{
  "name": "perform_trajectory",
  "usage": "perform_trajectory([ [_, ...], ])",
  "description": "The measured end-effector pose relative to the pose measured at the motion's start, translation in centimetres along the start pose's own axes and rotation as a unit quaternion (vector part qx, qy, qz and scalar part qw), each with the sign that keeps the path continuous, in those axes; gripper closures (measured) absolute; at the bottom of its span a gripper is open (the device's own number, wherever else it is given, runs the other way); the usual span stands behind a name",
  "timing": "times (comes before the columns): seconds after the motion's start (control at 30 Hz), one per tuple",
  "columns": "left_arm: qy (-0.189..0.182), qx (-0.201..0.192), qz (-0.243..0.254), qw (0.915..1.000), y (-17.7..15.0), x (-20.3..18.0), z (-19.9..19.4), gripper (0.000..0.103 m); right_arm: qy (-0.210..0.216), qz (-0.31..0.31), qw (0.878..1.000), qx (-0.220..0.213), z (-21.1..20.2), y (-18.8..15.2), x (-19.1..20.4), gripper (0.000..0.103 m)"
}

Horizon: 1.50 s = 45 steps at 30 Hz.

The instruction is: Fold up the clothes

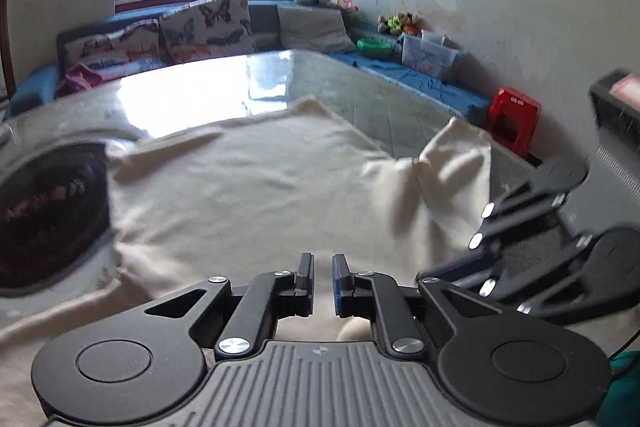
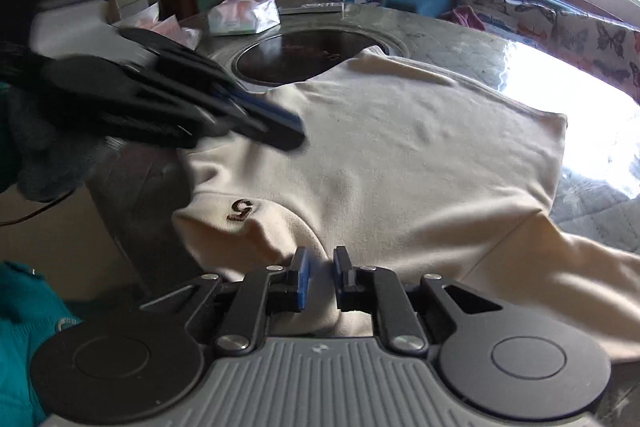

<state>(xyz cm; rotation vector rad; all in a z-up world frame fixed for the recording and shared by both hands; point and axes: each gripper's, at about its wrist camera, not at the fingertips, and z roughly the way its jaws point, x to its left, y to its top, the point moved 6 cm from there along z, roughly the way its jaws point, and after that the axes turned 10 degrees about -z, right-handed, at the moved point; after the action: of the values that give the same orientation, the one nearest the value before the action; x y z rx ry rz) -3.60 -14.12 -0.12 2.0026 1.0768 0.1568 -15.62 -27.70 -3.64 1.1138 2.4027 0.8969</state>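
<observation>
I see a cream garment spread over the glass-topped table, one sleeve trailing toward the near right in the right wrist view. A dark "5", upside down to me, sits on its chest near the collar; that is the only writing I can read. Reddish lettering on the dark round inset in the tabletop is too blurred to make out. My left gripper hovers low over the cloth with a narrow gap between its jaws, nothing pinched. My right gripper is likewise narrowly parted above the collar area, holding nothing. A white packet lies at the table's far edge, label illegible.
</observation>
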Motion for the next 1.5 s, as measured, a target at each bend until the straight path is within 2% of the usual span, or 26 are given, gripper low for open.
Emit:
perform_trajectory([
  [0.07, -0.007, 0.011, 0.007, 0.9999, -0.9, -0.5, 0.6, 0.091, -0.007, 0.009, 1.0, -0.01, -1.0, 0.3, -0.8, 0.091],
  [0.27, -0.017, 0.017, 0.016, 0.9996, -1.9, -1.4, 0.5, 0.092, -0.083, 0.035, 0.995, -0.035, -0.8, 1.4, -5.0, 0.09],
  [0.37, -0.02, 0.024, 0.016, 0.9994, -1.8, -1.2, 0.3, 0.092, -0.113, 0.047, 0.992, -0.024, 0.4, 0.9, -7.1, 0.087],
  [0.47, -0.018, 0.031, 0.013, 0.9993, -1.1, -0.6, -0.1, 0.091, -0.124, 0.084, 0.989, 0.0, 0.9, -0.6, -8.9, 0.087],
  [0.57, 0.011, 0.01, 0.017, 0.9997, 1.4, 0.8, -0.4, 0.091, -0.119, 0.083, 0.989, -0.006, 0.0, -0.8, -9.0, 0.087],
  [0.73, 0.104, -0.024, -0.021, 0.9941, 7.1, 6.4, 1.1, 0.089, -0.107, 0.068, 0.992, -0.024, -1.1, 1.2, -9.8, 0.085],
  [0.83, 0.154, -0.036, -0.046, 0.9863, 9.8, 10.2, 2.6, 0.08, -0.112, 0.063, 0.991, -0.026, -0.7, 2.8, -11.8, 0.085],
  [0.87, 0.168, -0.038, -0.054, 0.9836, 10.6, 11.5, 3.2, 0.07, -0.118, 0.062, 0.991, -0.027, -0.5, 3.1, -12.8, 0.085],
  [0.9, 0.181, -0.04, -0.061, 0.9807, 11.4, 12.7, 3.7, 0.067, -0.125, 0.063, 0.99, -0.027, -0.2, 3.5, -13.8, 0.085],
  [0.97, 0.199, -0.038, -0.07, 0.9767, 12.4, 14.7, 5.0, 0.066, -0.132, 0.075, 0.988, -0.026, 0.5, 4.1, -16.0, 0.085],
  [1.1, 0.206, -0.012, -0.081, 0.9752, 13.2, 17.4, 7.9, 0.066, -0.146, 0.1, 0.984, -0.023, 2.7, 4.8, -20.2, 0.079],
  [1.2, 0.197, 0.004, -0.072, 0.9777, 12.9, 18.0, 9.5, 0.071, -0.153, 0.121, 0.981, -0.022, 4.4, 5.1, -22.9, 0.079],
  [1.27, 0.188, 0.008, -0.06, 0.9804, 12.9, 18.0, 10.2, 0.09, -0.146, 0.133, 0.98, -0.023, 5.5, 5.2, -23.9, 0.079],
  [1.3, 0.185, 0.007, -0.052, 0.9812, 13.0, 17.8, 10.2, 0.093, -0.141, 0.138, 0.98, -0.022, 6.0, 5.3, -24.2, 0.079],
  [1.37, 0.188, -0.001, -0.04, 0.9814, 13.4, 17.5, 10.2, 0.097, -0.132, 0.145, 0.98, -0.021, 7.0, 5.5, -24.8, 0.079],
  [1.47, 0.183, -0.022, -0.04, 0.9821, 14.4, 17.6, 10.2, 0.098, -0.138, 0.134, 0.981, -0.013, 8.4, 5.9, -25.1, 0.081],
  [1.5, 0.182, -0.026, -0.038, 0.9823, 14.7, 17.7, 10.4, 0.098, -0.144, 0.128, 0.981, -0.01, 8.8, 6.0, -25.3, 0.093],
])
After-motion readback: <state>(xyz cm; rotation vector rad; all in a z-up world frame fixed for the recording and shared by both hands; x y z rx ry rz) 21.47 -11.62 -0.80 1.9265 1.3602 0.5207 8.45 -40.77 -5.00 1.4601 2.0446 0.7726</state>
